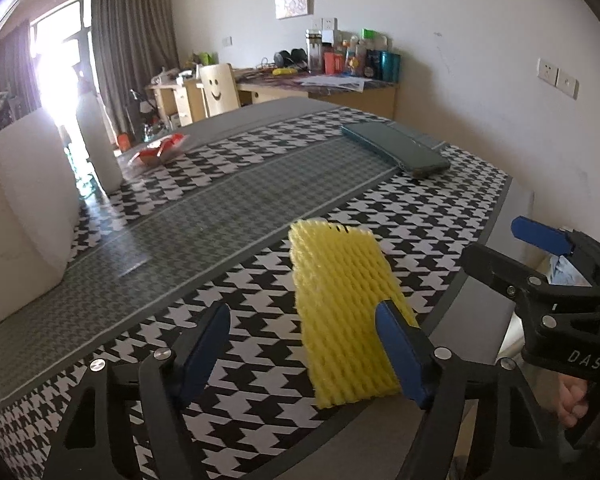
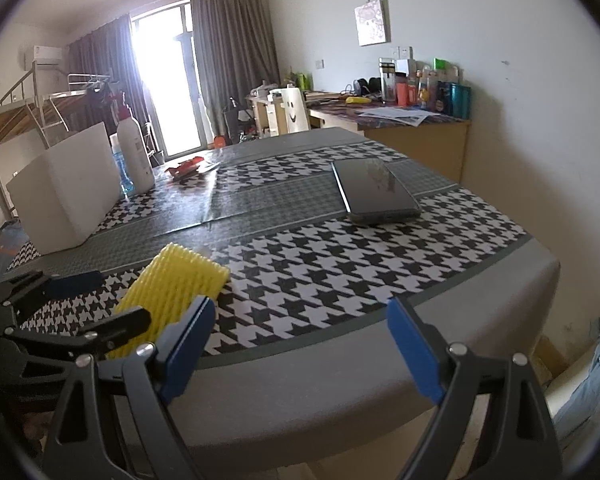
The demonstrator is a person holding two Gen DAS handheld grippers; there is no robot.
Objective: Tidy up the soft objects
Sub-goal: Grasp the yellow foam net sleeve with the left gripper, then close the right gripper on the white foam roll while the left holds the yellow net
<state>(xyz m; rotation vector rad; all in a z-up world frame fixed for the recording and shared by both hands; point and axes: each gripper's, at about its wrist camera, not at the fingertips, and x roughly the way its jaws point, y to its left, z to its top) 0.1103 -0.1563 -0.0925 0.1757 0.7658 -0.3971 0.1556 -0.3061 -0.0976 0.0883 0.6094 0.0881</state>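
— Right, left claw [image 1: 304,350]: jaws apart, nothing clamped. Yellow foam net [image 1: 346,316] flat on the houndstooth tablecloth [image 1: 420,216], close to the near edge of the table. One blue pad [image 1: 400,354] over the net's right side, the other pad on bare cloth to its left. Touching or just above? Cannot tell.

— And the right claw [image 2: 300,350]?

— Also wide apart, empty. Hanging off the table's grey rim [image 2: 500,280], to the right of the net. Seen in the left view too, low on the right, with a bit of a hand [image 1: 574,402] under it.

— Anything else on the table?

— White box [image 2: 66,196] at the far left. White bottle [image 2: 136,156] with a red top just behind it, upright, and something blue and clear tucked between the two. Red wrapper [image 2: 186,169] lying flat further back. Dark phone [image 2: 376,192] face up on the right half, well apart from the net.

— Beyond the table?

— Wooden desk [image 2: 416,136] against the wall, crowded with cups and bottles. Chair with a smiley face [image 2: 294,110] beside it. Grey curtains [image 2: 232,60] framing a bright window.
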